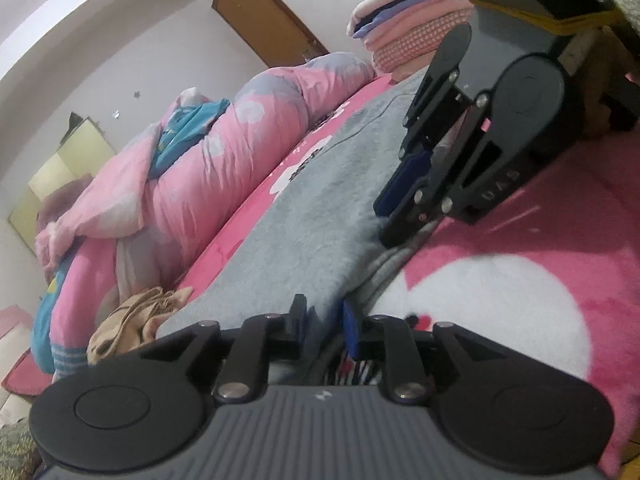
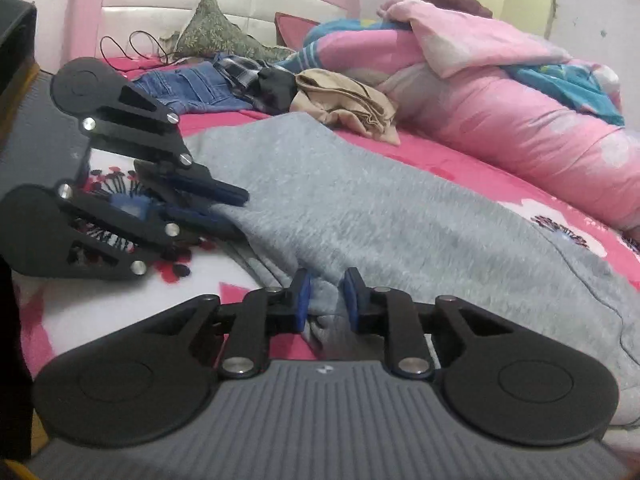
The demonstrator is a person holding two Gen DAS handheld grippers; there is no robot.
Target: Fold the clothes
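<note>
I worked at the near edge of the grey sweater, which lay spread flat on the pink bed, straight ahead of both pairs of my fingers. My right gripper had the sweater's hem bunched between its blue pads; the pads stood a little apart with cloth between them, but I could not tell if they really pinched it. My left gripper sat at the same edge, beside the right one, its fingers also only slightly spread; grey cloth lay just ahead of the tips, and from the right camera its tips seemed to touch the edge, yet a firm hold was not sure. My judgement was that the step was to catch the hem at two points and carry it over for a fold. To do it well, I should have closed both pairs fully on the cloth before lifting, taken both layers and not only the upper one, kept the two hands level and apart so the edge stayed straight, and lifted low. The beige cloth and the jeans lay beyond the sweater's far end, the pink quilt beyond it to the right, so the fold should have stayed short of them.
</note>
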